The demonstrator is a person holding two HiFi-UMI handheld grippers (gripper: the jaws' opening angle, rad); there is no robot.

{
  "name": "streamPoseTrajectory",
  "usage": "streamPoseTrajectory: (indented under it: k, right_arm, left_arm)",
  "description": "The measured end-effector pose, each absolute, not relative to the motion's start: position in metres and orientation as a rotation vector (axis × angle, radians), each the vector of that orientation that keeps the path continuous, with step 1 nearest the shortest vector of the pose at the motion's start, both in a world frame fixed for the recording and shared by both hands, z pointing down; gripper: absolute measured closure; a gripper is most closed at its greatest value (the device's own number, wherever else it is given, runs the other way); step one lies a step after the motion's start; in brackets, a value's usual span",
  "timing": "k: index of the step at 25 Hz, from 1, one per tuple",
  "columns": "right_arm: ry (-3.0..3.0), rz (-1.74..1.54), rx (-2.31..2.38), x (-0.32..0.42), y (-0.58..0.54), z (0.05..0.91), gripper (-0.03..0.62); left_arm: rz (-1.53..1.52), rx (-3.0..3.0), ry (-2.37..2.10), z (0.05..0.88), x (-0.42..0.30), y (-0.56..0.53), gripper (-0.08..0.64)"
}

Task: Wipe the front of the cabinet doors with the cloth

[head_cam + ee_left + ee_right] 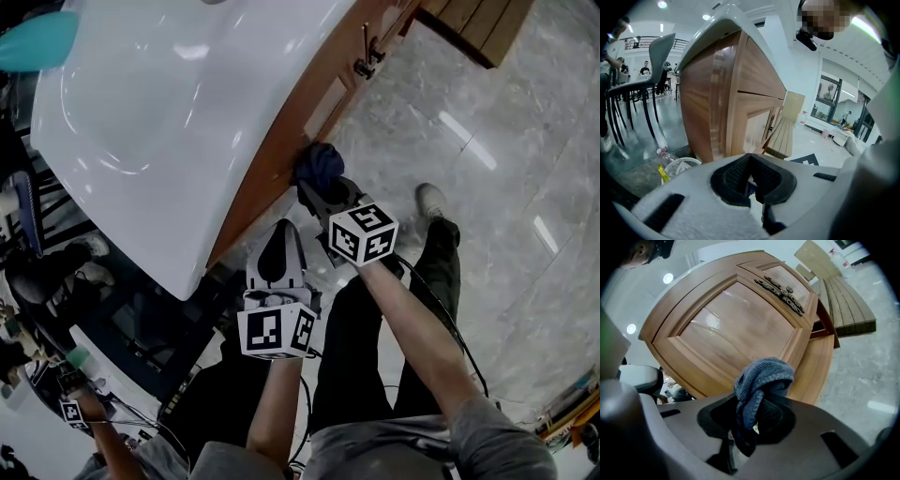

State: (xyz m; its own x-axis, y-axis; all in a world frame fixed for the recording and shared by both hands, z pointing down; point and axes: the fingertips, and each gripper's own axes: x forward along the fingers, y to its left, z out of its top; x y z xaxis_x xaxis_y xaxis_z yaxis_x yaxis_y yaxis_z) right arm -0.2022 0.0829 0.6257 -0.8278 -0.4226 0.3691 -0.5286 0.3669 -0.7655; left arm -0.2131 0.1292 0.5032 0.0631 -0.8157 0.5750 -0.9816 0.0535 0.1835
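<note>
My right gripper [321, 190] is shut on a dark blue knitted cloth [317, 163], bunched into a ball at the jaw tips. In the head view the cloth sits against the front of the wooden cabinet [281, 159], just under the white countertop [159, 103]. In the right gripper view the cloth [761, 380] hangs over the gripper [757, 404] before the panelled door [736, 329], below its dark metal handles [783, 289]. My left gripper [278, 248] is shut and holds nothing, just left of the right one. In its own view this gripper [750, 180] faces the cabinet's corner [736, 93].
A white wire bin [679, 166] with a plastic bottle stands on the floor by the cabinet's side. Chairs [642, 93] stand further left. A slatted wooden bench [843, 291] lies beyond the cabinet. The floor is polished grey stone [506, 141]. The person's legs and a shoe [431, 200] are below.
</note>
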Motion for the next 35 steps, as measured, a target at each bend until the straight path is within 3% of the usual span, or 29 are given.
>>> streamPoseTrajectory:
  k: [16,35]
  right_arm:
    - [-2.311,1.524,0.939,-0.182,0.088,0.686,0.502]
    - [-2.454,1.491,0.874,-0.124,0.092,0.577,0.502]
  left_arm:
    - [0.388,1.789,-1.733,0.521,-0.203,0.130,0.553]
    - [0.390,1.753,-1.802,0.457,-0.170,0.142,0.552]
